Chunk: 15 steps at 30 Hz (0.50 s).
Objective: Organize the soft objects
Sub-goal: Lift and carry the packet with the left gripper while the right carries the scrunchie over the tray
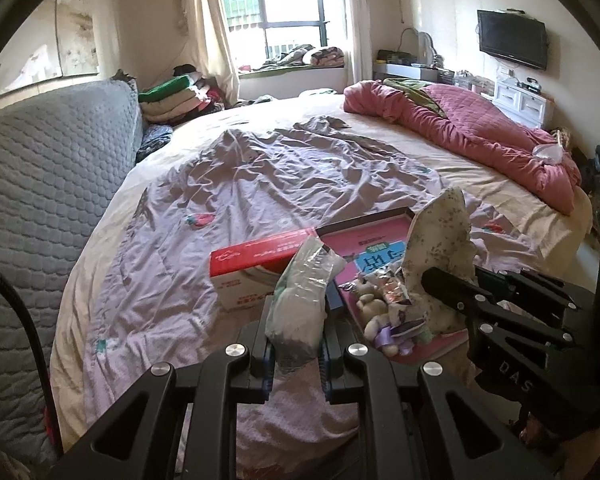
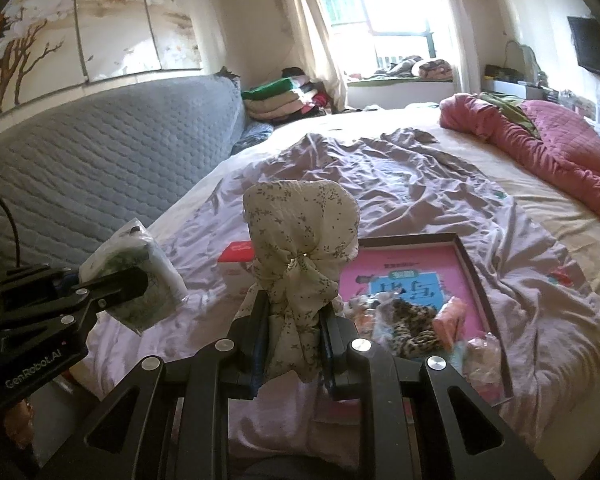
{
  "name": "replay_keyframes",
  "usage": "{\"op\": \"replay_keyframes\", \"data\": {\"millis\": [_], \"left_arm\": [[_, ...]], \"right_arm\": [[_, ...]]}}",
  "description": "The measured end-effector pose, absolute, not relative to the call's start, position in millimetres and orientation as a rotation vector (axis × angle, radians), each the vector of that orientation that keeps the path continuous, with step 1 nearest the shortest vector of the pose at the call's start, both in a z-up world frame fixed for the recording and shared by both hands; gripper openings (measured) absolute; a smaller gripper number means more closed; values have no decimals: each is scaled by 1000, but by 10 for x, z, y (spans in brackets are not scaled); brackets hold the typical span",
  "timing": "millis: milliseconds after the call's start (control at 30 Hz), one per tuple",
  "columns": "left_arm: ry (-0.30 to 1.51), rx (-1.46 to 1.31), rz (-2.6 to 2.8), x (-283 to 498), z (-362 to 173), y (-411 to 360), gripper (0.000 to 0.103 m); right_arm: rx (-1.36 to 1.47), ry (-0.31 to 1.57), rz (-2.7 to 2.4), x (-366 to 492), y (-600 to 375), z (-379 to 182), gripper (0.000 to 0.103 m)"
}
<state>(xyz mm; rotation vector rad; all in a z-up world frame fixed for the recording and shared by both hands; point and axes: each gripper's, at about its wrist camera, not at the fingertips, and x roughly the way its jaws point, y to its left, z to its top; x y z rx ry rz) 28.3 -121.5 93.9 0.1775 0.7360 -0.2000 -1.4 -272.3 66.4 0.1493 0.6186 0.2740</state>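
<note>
Only right wrist shows leopard-print cloth [image 2: 414, 326] beside floral bundle [image 2: 300, 248].

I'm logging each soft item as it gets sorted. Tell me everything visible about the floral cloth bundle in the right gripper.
The floral cloth bundle is cream fabric, thin-looking, with small grey-green sprigs. Its top puffs into a rounded head, cinched at a knot, with a loose tail hanging below. It stands upright, pinched at the tail between the fingers of the right gripper, held above the lilac sheet, in front of the pink tray.
</note>
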Motion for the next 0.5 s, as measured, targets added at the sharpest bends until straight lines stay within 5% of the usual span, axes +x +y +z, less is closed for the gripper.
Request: {"op": "replay_keyframes", "data": {"millis": [500], "left_arm": [[764,205,-248,472,822,-1506,17]], "right_arm": [[185,609,168,25,-3233,712,22]]}}
